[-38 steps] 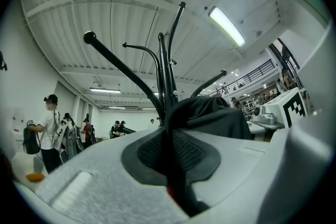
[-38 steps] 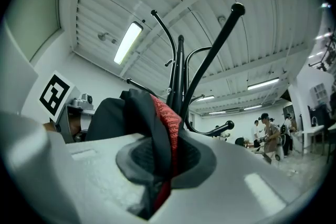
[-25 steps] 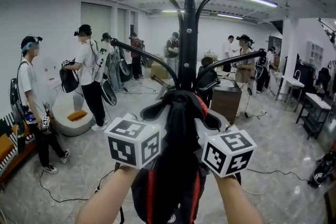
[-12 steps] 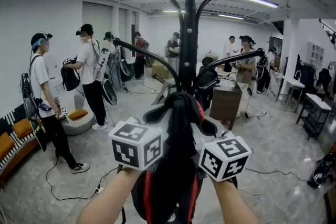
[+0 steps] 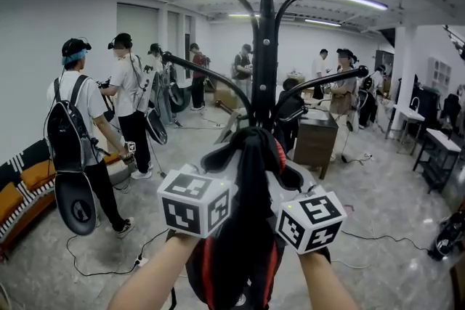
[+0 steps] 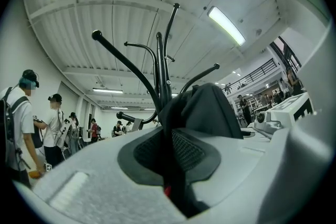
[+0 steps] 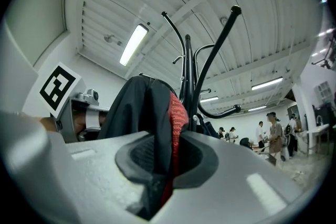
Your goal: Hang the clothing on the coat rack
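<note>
A black garment with red trim [image 5: 247, 229] hangs bunched against the pole of the black coat rack [image 5: 263, 47], below its curved arms. My left gripper [image 5: 224, 157] is shut on a fold of the garment [image 6: 210, 107], with the coat rack [image 6: 160, 71] rising just behind it. My right gripper [image 5: 288, 175] has black and red cloth of the garment [image 7: 142, 107] pinched between its jaws, which are opening. The left gripper [image 6: 170, 165] and right gripper [image 7: 160, 165] stand side by side, close to the pole [image 7: 191, 76].
A person with a backpack [image 5: 80, 127] stands at the left, others further back. An orange striped sofa [image 5: 22, 192] lines the left wall. A cable [image 5: 94, 268] lies on the floor. A brown cabinet [image 5: 314, 141] stands behind the rack, tables [image 5: 439, 149] at the right.
The person at the left has walked rightwards and turned away. Both grippers have shifted a little right and down with the garment still between them.
</note>
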